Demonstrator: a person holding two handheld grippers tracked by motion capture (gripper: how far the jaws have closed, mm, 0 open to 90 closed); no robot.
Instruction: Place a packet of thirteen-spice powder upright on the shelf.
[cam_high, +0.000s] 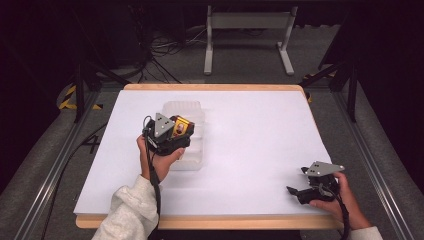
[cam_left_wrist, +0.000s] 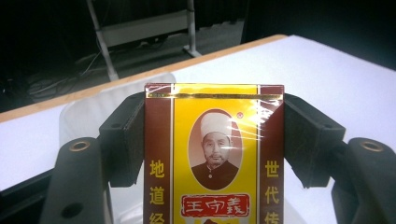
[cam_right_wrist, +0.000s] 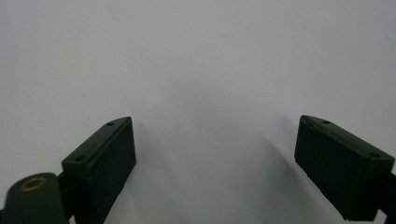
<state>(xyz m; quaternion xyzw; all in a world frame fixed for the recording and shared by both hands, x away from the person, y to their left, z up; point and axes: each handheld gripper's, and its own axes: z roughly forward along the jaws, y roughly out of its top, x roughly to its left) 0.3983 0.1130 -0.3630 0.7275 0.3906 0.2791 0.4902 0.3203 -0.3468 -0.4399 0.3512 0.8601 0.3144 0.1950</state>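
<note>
so the pick-up looks done: the left gripper (cam_high: 176, 131) is clenched on a yellow and maroon box (cam_left_wrist: 214, 154), its two black jaws pressing the box's side edges, and holds it upright over the clear plastic tray (cam_high: 192, 150) on the white table (cam_high: 250, 140). what seems left is the placing, either lowering the box into the tray or carrying it off; which one i can't tell. whether the box touches the tray is hidden. the right gripper (cam_high: 298, 190) rests well apart near the table's front right corner, jaws spread wide with nothing between them.
</note>
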